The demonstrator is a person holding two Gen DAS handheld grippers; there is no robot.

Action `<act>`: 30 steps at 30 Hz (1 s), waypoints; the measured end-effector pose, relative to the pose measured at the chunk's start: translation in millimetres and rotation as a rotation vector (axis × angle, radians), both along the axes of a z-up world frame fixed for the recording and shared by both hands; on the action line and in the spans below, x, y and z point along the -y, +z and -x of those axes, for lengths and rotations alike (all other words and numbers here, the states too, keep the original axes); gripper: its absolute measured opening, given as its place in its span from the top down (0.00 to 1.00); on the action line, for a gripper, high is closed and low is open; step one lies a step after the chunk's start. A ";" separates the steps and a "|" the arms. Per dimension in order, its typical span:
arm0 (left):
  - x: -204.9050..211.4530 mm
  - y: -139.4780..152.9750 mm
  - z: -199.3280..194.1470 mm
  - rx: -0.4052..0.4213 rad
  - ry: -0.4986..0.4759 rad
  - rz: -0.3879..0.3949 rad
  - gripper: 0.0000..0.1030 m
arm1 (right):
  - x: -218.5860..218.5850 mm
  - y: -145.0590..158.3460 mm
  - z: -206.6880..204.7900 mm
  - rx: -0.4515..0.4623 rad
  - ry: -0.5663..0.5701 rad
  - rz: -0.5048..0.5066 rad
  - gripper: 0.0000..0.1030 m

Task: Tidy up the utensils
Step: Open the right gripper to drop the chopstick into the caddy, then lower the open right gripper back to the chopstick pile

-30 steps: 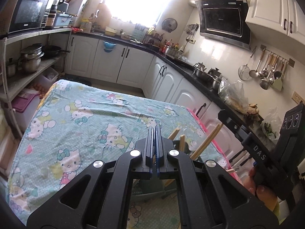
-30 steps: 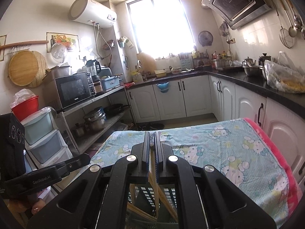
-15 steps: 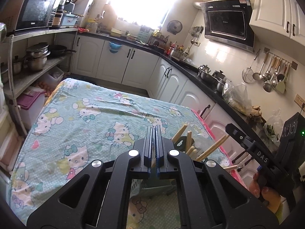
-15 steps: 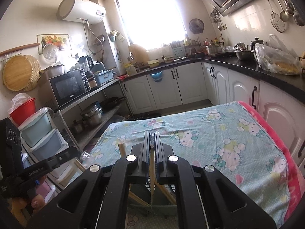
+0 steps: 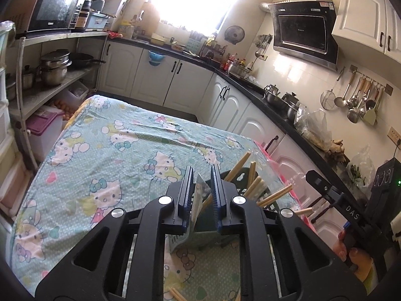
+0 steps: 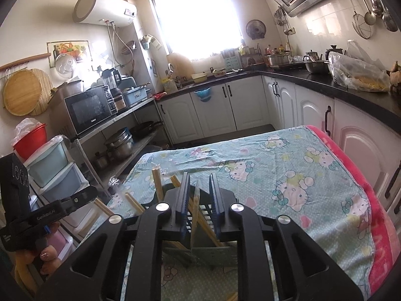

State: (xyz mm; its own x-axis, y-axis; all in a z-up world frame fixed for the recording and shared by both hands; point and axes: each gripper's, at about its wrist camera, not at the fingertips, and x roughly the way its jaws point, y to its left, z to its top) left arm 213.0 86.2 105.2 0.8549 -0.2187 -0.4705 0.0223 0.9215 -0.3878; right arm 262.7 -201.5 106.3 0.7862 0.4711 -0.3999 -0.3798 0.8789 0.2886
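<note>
Both grippers hover over the dark slotted utensil holder (image 6: pixel 213 248) on the cloth-covered surface (image 5: pixel 105 155), letting go. The left gripper (image 5: pixel 201 195) and right gripper (image 6: pixel 198 195) have just been opening — jaws narrowly parted, a thin utensil loose between each pair. Wooden chopsticks (image 5: pixel 253 180) already lean in the holder; next — judging by this — comes lifting clear without snagging them.

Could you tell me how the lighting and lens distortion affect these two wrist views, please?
Left wrist view: the window is blown out to white and glare washes the tiled wall beside the range hood; the fisheye bends the counter edge and darkens the corners. Right wrist view: the window is again overexposed, the water heater bows, yet the tablecloth stays sharp.
</note>
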 end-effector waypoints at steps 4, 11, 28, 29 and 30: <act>1.6 -1.2 6.0 0.001 -0.004 -0.004 0.80 | 3.1 -1.1 6.1 -0.003 0.003 0.005 0.79; 1.9 -4.1 15.0 -0.004 -0.005 -0.004 0.65 | 8.4 -5.3 21.4 -0.010 0.013 0.009 0.72; 6.7 -6.9 43.9 0.008 -0.016 0.004 0.28 | 13.0 -15.3 48.7 -0.029 0.036 0.030 0.61; 7.0 -6.6 45.7 0.010 -0.016 0.004 0.24 | 13.2 -15.6 50.1 -0.029 0.038 0.032 0.61; 6.9 -6.4 47.2 0.011 -0.014 0.002 0.23 | 13.0 -15.8 52.1 -0.029 0.042 0.036 0.61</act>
State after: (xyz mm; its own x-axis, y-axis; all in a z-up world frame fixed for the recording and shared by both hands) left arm 165.8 79.3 98.8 0.8568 -0.2315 -0.4609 0.0393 0.9203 -0.3891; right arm 210.5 -214.5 90.5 0.7542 0.4881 -0.4393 -0.4084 0.8725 0.2683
